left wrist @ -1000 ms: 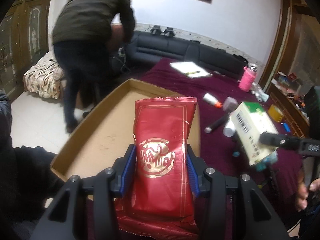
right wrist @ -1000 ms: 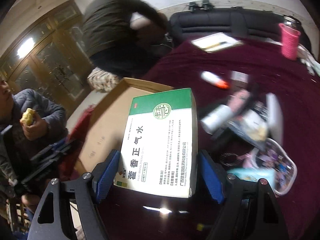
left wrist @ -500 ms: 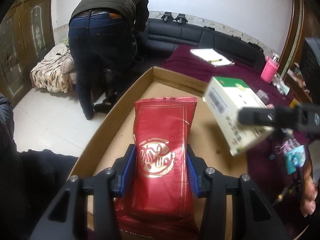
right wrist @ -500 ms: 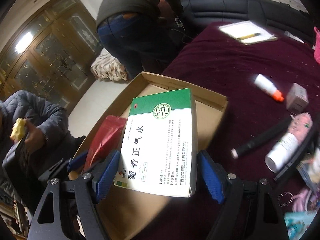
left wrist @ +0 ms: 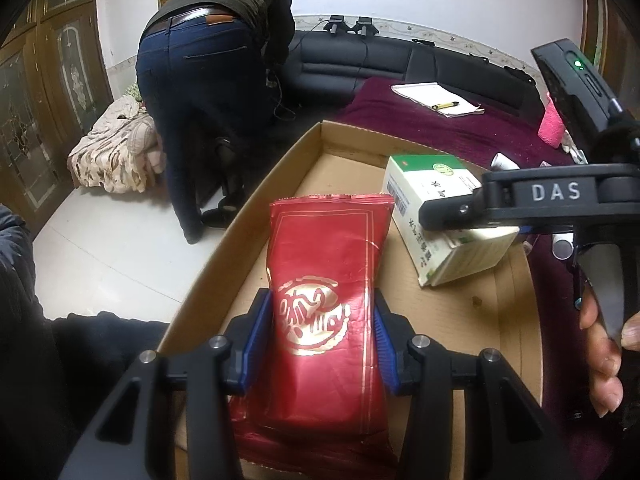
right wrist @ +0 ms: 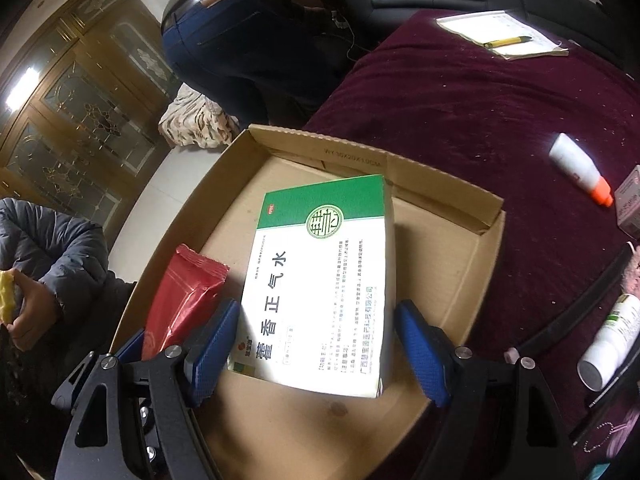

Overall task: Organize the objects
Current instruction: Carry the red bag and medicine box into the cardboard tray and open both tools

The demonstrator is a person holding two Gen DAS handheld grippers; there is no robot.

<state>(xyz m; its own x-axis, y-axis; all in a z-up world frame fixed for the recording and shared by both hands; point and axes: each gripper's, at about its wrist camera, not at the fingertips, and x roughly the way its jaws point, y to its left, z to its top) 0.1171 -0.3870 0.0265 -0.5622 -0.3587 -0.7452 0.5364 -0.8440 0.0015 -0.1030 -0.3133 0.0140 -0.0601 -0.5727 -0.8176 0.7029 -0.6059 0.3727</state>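
A table covered in dark maroon cloth is seen ahead of and to the right of the right fingers. Well beyond both pairs of fingers, a person in jeans is bent over beside a black sofa. An open, shallow cardboard box is spread directly beneath and ahead of both grippers, its far wall lying past the fingertips. A green and white carton is held between the blue pads of the right gripper, the fingers closed against its two long sides; it is tilted over the floor of the cardboard box, and whether its lower corner touches the cardboard cannot be told. A red foil packet is clamped between the fingers of the left gripper, standing lengthwise out past the fingertips above the near left part of the cardboard box, just to the left of the carton. A notepad with a yellow pen is seen far ahead of the right fingers on the cloth. A white tube with an orange cap lies to the right of them, and a white bottle lies nearer, also to the right.
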